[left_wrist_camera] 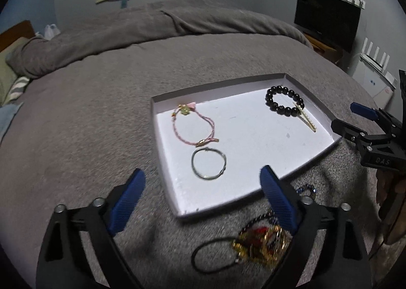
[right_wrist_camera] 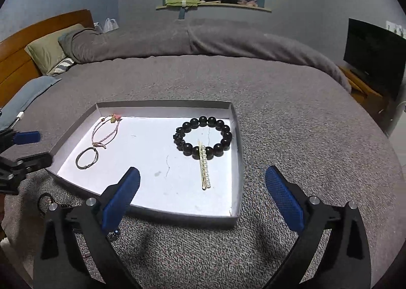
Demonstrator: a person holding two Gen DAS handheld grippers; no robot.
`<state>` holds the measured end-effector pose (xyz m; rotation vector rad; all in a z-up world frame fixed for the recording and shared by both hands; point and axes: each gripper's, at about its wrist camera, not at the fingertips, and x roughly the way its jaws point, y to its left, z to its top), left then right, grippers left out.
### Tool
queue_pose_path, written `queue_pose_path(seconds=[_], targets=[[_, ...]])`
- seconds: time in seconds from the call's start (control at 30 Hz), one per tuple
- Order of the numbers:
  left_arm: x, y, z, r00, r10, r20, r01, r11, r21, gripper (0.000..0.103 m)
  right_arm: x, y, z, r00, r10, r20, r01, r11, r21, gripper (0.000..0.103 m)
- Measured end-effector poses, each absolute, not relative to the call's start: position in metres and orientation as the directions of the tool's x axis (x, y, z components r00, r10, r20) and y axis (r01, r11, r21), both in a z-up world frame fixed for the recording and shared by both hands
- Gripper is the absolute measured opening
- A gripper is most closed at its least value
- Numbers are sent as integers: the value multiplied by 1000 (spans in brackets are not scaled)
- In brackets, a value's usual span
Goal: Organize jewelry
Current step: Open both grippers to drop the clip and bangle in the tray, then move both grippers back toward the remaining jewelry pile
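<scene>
- Grey bedding [right_wrist_camera: 279, 116] covers a wide bed that fills both views, with a wooden headboard [right_wrist_camera: 38, 35] and a green pillow [right_wrist_camera: 50, 50] at the upper left of the right wrist view, and a dark screen [right_wrist_camera: 375, 60] at the upper right.
- On the bedding lies a shallow white tray [right_wrist_camera: 149, 206], its low rim running all round — it sits mid-frame in both views.
- Inside the tray, toward its left end, a pink cord bracelet [left_wrist_camera: 194, 125] with a small gold charm lies just above a thin silver ring bangle [left_wrist_camera: 208, 163]; the two are just beside each other.
- Toward the tray's right end sits a black bead bracelet [right_wrist_camera: 203, 137], and a gold hair pin set with pearls [right_wrist_camera: 205, 169] rests with its upper end across the beads.
- Outside the tray, at the lower centre of the left wrist view, a tangle of pieces lies on the bedding: a gold and red ornament [left_wrist_camera: 261, 243] on a black cord loop [left_wrist_camera: 210, 256], with a small blue bead chain [left_wrist_camera: 305, 188] near the tray's edge.
- Left gripper [left_wrist_camera: 203, 197]: its blue pads stand wide apart, holding nothing, with the tray's near corner between them.
- Right gripper [right_wrist_camera: 203, 195]: fingers likewise spread, empty, over the tray's near edge.
</scene>
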<state>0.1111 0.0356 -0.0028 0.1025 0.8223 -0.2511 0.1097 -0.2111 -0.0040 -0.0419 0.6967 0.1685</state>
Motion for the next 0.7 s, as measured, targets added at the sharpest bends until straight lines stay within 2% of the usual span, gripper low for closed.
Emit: queue_pose_path(seconds=[0.43, 0.7], targets=[[58, 66, -14, 710, -128, -692, 163, 987, -15, 94, 63, -206, -10, 800, 117, -588, -136, 991, 12, 97], [42, 74, -37, 715, -119, -689, 134, 990, -32, 94, 32, -201, -31, 792, 128, -598, -139, 990, 28, 97]])
